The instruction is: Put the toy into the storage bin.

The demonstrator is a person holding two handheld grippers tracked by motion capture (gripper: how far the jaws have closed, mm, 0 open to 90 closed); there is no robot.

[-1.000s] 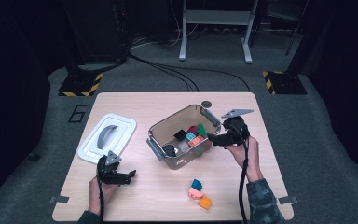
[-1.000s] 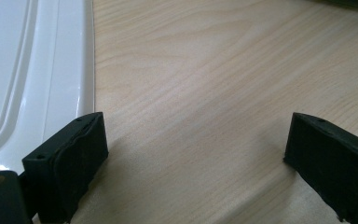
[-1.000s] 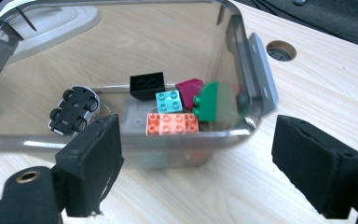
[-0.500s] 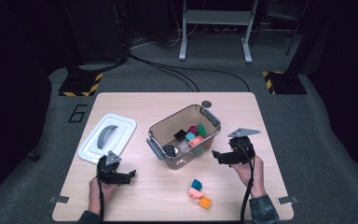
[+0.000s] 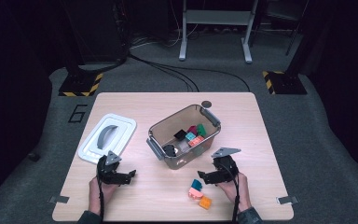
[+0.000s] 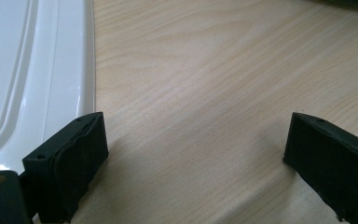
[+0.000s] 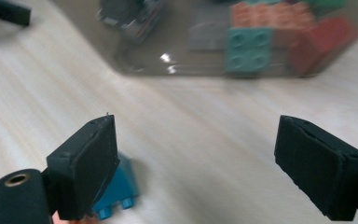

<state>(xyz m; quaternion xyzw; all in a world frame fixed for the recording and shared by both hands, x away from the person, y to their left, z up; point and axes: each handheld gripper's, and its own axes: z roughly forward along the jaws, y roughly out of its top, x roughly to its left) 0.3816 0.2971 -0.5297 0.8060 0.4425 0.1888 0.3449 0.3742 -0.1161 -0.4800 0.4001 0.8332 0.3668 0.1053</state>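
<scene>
Since a second ago I have brought the right gripper (image 5: 204, 177) from the bin (image 5: 184, 135) rim down to the table (image 5: 261, 140); its jaws stand wide and empty, so I judge the last block delivered and the next pickup beginning. The blue block (image 7: 116, 189) lies just at 7 o'clock of that gripper, studded, glossy, edging a pink (image 5: 195, 192) and an orange block (image 5: 205, 202). The left gripper (image 5: 129, 176) rests wide open, empty, at 5 o'clock of the white lid (image 5: 107, 138)
</scene>
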